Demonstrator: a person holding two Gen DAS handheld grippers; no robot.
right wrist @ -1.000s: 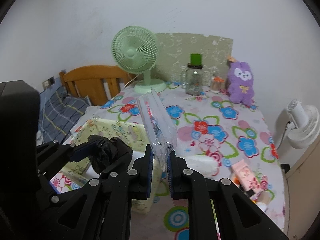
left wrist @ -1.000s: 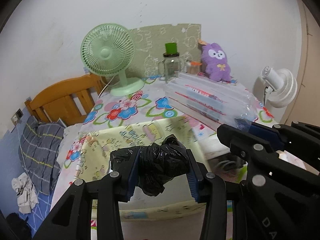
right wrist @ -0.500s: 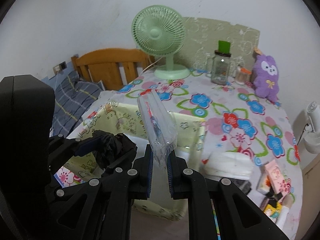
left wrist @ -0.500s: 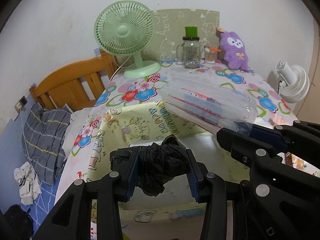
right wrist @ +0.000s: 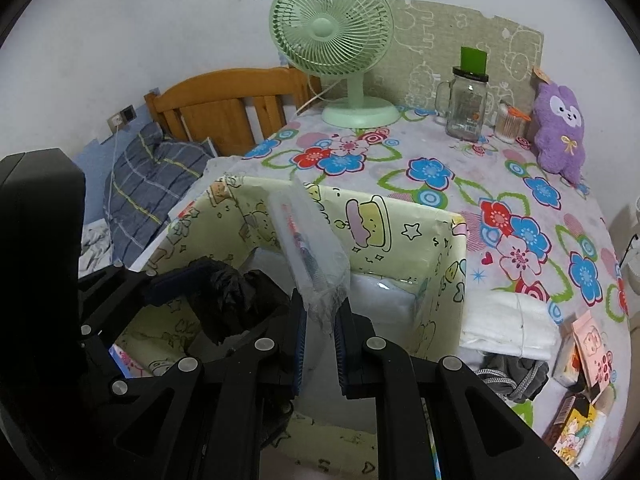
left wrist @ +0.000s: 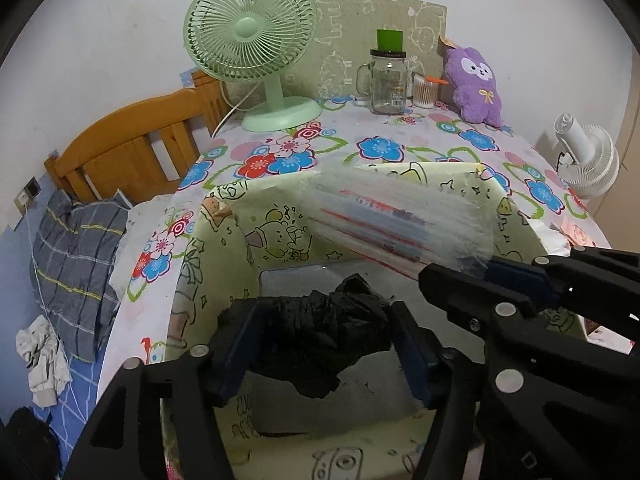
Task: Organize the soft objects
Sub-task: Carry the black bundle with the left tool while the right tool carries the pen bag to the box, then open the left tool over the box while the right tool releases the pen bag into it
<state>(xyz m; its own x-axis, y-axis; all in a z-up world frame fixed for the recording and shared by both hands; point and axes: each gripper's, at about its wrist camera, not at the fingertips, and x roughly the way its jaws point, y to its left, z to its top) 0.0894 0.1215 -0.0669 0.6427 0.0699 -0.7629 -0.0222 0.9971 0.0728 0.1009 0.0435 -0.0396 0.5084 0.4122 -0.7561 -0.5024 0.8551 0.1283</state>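
Observation:
My left gripper (left wrist: 320,350) is shut on a crumpled black plastic bag (left wrist: 320,340) and holds it over the open yellow cartoon-print box (left wrist: 224,248). My right gripper (right wrist: 320,336) is shut on a clear plastic packet with red print (right wrist: 310,252), also above the box (right wrist: 400,220). The packet (left wrist: 400,220) shows in the left wrist view, slanting up from the right gripper (left wrist: 460,276). The black bag (right wrist: 236,300) and left gripper (right wrist: 224,292) show at the left of the right wrist view. White padding lies in the box bottom.
On the floral tablecloth (right wrist: 520,216) stand a green fan (right wrist: 332,40), a glass jar (right wrist: 466,104) and a purple plush toy (right wrist: 560,132). A folded white cloth (right wrist: 508,324), grey fabric and small packets lie right of the box. A wooden bed headboard (left wrist: 132,148) stands left.
Both grippers moved forward and down over the yellow box, each still holding its item. The box now fills the lower view.

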